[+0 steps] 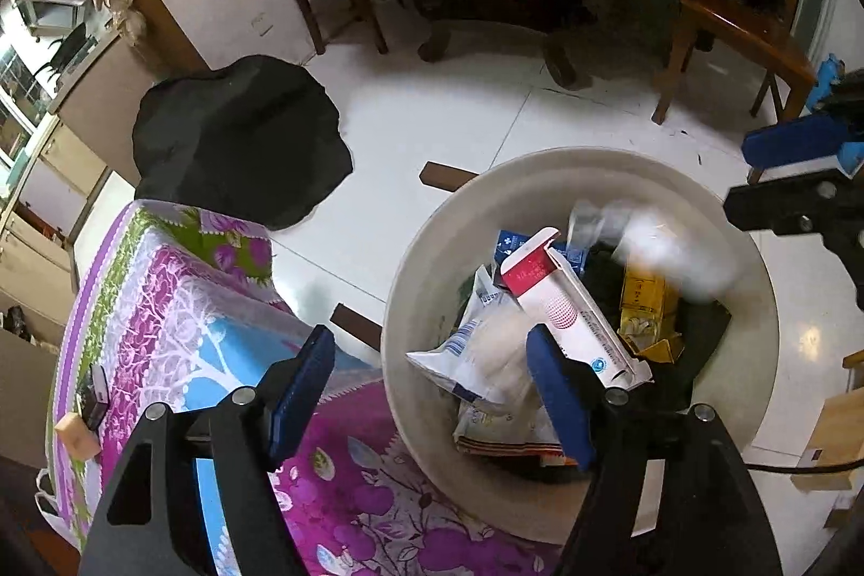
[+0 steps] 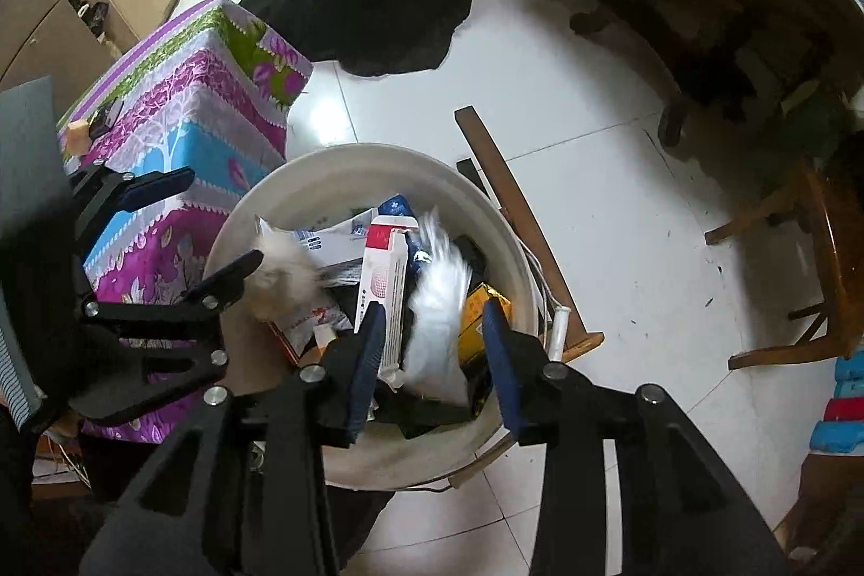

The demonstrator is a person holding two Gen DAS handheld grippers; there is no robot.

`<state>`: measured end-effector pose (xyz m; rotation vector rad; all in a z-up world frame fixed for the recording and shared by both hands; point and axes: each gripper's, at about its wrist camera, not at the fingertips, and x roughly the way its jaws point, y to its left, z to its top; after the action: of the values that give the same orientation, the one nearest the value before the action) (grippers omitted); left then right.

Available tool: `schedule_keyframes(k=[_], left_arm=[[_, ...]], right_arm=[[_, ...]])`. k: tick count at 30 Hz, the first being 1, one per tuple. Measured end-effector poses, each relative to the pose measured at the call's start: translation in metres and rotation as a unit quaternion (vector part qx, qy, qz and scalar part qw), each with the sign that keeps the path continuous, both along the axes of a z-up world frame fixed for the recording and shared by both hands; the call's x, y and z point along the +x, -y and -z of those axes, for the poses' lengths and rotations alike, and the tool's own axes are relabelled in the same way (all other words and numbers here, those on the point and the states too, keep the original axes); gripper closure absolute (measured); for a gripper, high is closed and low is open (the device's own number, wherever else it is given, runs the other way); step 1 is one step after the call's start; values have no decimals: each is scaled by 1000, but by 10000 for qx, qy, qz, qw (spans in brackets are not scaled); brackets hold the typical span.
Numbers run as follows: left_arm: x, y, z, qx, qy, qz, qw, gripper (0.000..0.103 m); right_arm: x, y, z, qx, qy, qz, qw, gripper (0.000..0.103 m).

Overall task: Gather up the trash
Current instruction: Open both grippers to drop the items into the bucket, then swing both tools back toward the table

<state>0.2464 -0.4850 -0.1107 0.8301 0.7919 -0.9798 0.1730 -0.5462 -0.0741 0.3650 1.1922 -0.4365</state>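
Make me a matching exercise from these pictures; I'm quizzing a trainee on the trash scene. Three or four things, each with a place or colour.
Things:
1. carton
2. yellow packet
3. black cloth
4. bin

Descriptions:
A. heaped on the floor tiles
B. white with a red end
C. cream, round, beside the floral-covered table
D. inside the bin, at the carton's right in the left wrist view

Pairs: 1-B, 2-D, 3-A, 4-C

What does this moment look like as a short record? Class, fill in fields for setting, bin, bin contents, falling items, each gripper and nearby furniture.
setting: tiled floor
bin: round white bin, uncovered
bin contents: red-and-white carton, yellow box, white pouch
falling items: blurred white scraps above the bin
left gripper: open, empty
right gripper: open, white scrap between the jaws, not pressed
nearby furniture: floral-covered table, wooden chair
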Motion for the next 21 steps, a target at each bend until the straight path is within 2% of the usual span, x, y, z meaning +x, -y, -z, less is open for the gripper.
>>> schedule_keyframes(k=[7,12,16,21], left_arm=[[-5,-8,-13,-191,64,-19,9998,29],[-7,-25,-22,-382,149,-201,9990,29],[-5,-50,-26,-567,94,-333,9978,29],[5,-97,-25,-809,-20,-624,9948,29]], right_arm=[[0,-5,-5,-71,54,-47,9999,67],[1,-14,-9,-79,159,-74,9998,67],[0,-29,-15,-189,421,-107,9989,67],[1,-74,-27,-602,1106,-331,9915,67]])
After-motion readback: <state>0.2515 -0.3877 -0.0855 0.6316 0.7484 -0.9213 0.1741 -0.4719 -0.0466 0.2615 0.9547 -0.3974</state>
